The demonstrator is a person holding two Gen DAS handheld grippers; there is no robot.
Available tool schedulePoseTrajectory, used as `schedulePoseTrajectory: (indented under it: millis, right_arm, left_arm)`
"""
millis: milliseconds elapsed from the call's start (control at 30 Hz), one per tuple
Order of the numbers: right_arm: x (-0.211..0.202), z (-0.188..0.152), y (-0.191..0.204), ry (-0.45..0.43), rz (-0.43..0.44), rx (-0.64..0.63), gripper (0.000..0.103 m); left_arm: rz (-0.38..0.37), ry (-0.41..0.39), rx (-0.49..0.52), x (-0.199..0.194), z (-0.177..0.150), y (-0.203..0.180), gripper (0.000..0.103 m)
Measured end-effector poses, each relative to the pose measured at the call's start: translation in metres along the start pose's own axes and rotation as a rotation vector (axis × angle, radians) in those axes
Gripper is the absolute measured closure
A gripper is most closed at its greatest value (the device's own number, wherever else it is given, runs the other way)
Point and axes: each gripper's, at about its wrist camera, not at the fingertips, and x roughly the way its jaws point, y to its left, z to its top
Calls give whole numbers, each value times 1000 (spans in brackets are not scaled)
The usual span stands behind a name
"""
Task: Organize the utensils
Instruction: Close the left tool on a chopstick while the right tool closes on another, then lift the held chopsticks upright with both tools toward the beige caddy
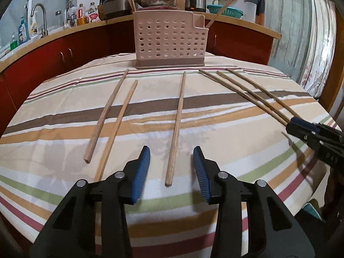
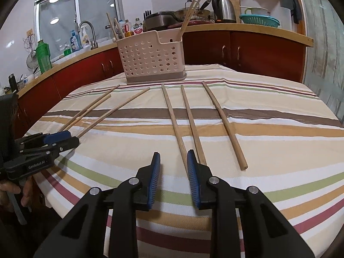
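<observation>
Several wooden chopsticks lie on the striped tablecloth (image 1: 64,99) in front of a pink perforated utensil holder (image 1: 169,40) (image 2: 152,58) that has a few chopsticks standing in it. My left gripper (image 1: 172,149) is low over the table and open. The near end of the middle chopstick (image 1: 177,126) lies between its blue pads (image 1: 142,172), touching neither. My right gripper (image 2: 173,153) is open too. One chopstick (image 2: 174,124) runs in close beside its right pad (image 2: 192,176), and a second chopstick (image 2: 191,120) passes behind that finger.
Two chopsticks (image 1: 111,116) lie left of my left gripper and another (image 2: 223,124) lies right of my right one. Each gripper shows in the other's view (image 1: 289,124) (image 2: 73,137). Behind the table are red cabinets and a counter with a kettle (image 2: 223,8), a wok, bottles and a tap.
</observation>
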Motion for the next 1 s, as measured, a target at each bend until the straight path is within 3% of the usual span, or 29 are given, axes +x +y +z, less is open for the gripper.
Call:
schedulePoseTrajectory:
  millis: [100, 167, 333, 433, 633, 1000]
  right_arm:
    - [0, -1, -1, 0, 3, 2, 87]
    - [0, -1, -1, -1, 5, 4, 90]
    - [-1, -2, 0, -3, 8, 4, 97]
    - [-2, -3, 1, -3, 4, -2, 102]
    - [-13, 0, 5, -35, 7, -4, 102]
    - [-53, 29, 16, -160, 13, -32, 102]
  left_arm:
    - [4, -7, 0, -2, -3, 0, 68]
    - [-1, -12, -6, -3, -4, 1, 78]
    - [-5, -17, -7, -4, -5, 4, 85]
    - [-11, -22, -8, -5, -7, 4, 95]
    - [-20, -27, 0, -9, -8, 4, 96]
    - [4, -171, 0, -50, 14, 7, 97]
